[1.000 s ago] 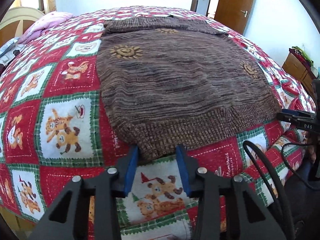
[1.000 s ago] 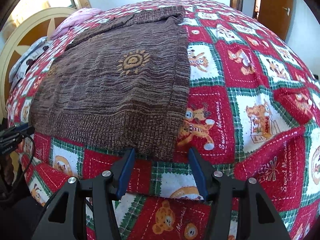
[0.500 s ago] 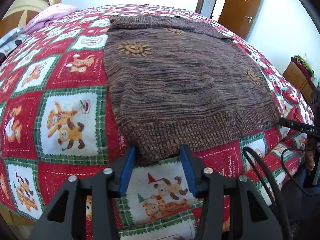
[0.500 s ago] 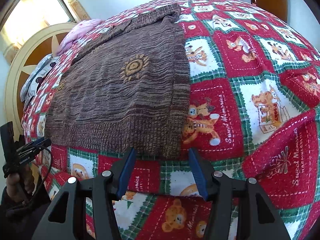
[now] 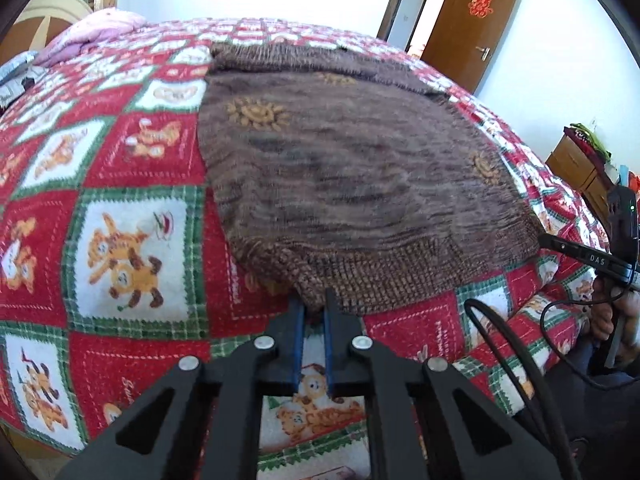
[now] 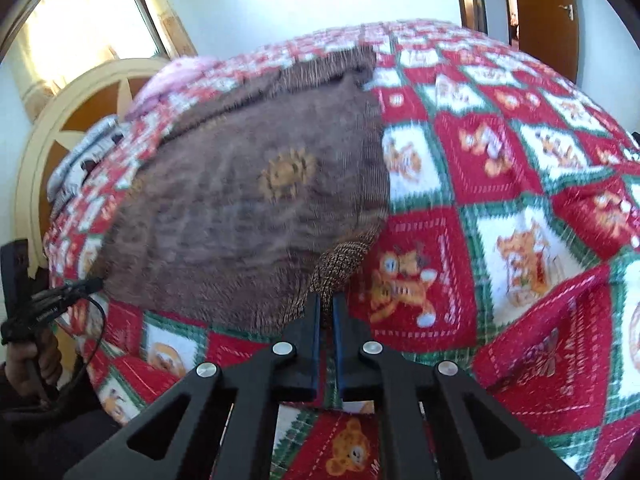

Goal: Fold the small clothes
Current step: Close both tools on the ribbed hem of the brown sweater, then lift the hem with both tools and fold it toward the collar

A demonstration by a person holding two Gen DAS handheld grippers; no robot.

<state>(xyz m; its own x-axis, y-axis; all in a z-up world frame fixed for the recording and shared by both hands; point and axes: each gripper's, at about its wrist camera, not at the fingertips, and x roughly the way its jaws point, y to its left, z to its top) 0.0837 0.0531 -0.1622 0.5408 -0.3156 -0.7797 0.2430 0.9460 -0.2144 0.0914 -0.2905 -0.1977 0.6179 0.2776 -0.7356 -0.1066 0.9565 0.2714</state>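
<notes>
While each hand-held gripper, left (image 5: 314, 306) and right (image 6: 327, 300), pinches only a hem corner of the brown knit sweater (image 5: 360, 184) lying on the bed's quilt (image 5: 120, 240), lifting may slip the shallow grip.

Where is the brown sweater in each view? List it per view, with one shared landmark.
Left wrist: sweater fills centre and right, hem pinched in the left gripper.
Right wrist: sweater at centre left, hem corner pinched in the right gripper.
Shared landmark: quilt.
</notes>
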